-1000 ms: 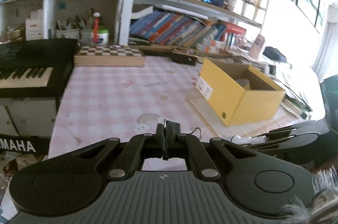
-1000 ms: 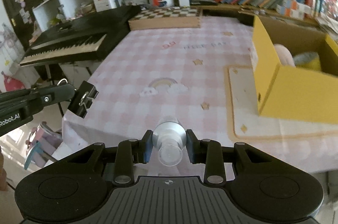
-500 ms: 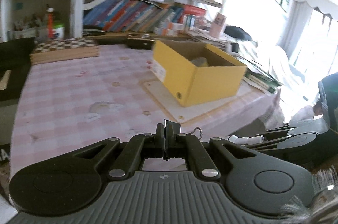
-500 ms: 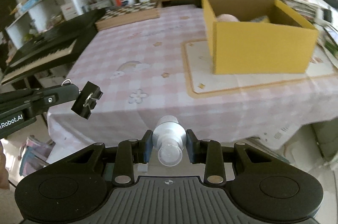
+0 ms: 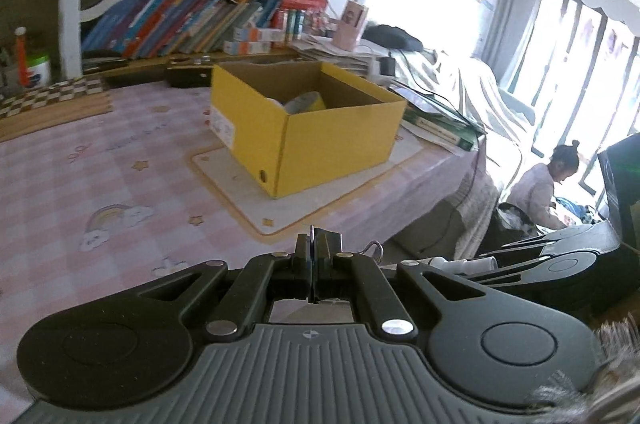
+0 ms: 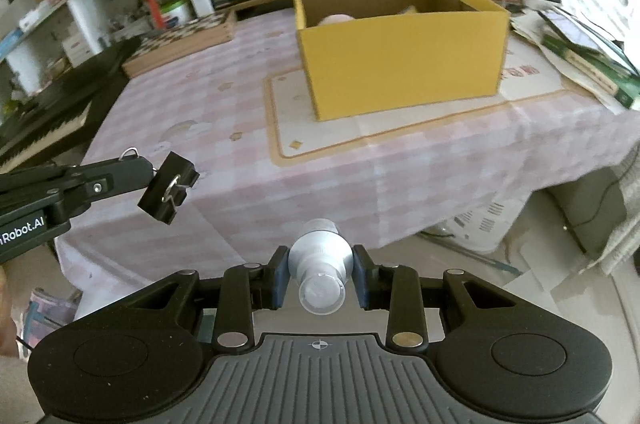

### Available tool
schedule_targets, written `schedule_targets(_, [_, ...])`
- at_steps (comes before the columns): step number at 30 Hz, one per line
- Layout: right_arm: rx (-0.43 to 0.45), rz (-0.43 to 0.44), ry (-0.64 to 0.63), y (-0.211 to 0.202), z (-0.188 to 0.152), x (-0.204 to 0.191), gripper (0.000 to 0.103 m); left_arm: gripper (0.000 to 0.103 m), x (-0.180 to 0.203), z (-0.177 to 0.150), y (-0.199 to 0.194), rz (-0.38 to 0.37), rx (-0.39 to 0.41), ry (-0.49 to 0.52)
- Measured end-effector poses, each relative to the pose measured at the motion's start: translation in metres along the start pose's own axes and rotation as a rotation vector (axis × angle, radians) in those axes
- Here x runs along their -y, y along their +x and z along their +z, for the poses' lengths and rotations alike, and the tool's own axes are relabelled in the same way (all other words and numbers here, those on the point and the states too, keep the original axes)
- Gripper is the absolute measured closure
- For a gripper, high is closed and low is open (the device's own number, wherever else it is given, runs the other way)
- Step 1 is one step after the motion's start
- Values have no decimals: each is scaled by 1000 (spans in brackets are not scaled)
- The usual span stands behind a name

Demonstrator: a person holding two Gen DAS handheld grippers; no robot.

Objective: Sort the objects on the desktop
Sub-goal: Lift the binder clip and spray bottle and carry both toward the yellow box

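My left gripper (image 5: 313,266) is shut on a black binder clip (image 5: 326,244) with wire handles; in the right wrist view the gripper (image 6: 158,186) and its clip (image 6: 168,187) hang off the table's front edge. My right gripper (image 6: 320,280) is shut on a small silver spray bottle (image 6: 320,260) with a clear cap, held in front of the table edge. The bottle also shows in the left wrist view (image 5: 460,264). An open yellow cardboard box (image 6: 400,52) stands on a cream mat (image 6: 400,128), with a few items inside; it also shows in the left wrist view (image 5: 312,120).
The table has a pink checked cloth (image 6: 208,112). A chessboard box (image 6: 184,38) lies at the back, a keyboard (image 6: 52,116) at the left, stacked books and papers (image 6: 580,56) at the right. Bookshelves (image 5: 192,20) stand behind. A person (image 5: 544,188) sits by the window.
Both grippers have swung to the right, still holding the clip and the bottle. The yellow box has come nearer the middle of both views; the keyboard has left the left wrist view.
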State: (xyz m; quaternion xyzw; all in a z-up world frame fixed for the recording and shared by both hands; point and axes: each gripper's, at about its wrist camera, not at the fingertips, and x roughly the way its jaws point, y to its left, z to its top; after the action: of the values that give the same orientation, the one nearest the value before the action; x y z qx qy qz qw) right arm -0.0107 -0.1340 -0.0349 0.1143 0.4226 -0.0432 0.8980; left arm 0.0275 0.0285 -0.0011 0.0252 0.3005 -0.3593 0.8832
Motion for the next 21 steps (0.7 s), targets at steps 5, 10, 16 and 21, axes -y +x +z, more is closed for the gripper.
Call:
schedule_targets(5, [1, -16, 29, -3, 1, 23, 70, 102, 19, 8, 19, -29, -15, 23])
schedule_targets(10, [5, -22, 51, -4, 8, 47, 70, 102, 39, 19, 37, -45, -25, 44])
schedule_targets(16, [10, -18, 44, -1, 24, 72, 70, 102, 55, 32, 56, -39, -15, 44])
schedule_targets(21, [6, -12, 31, 4, 40, 91, 70, 102, 67, 43, 75, -35, -12, 35])
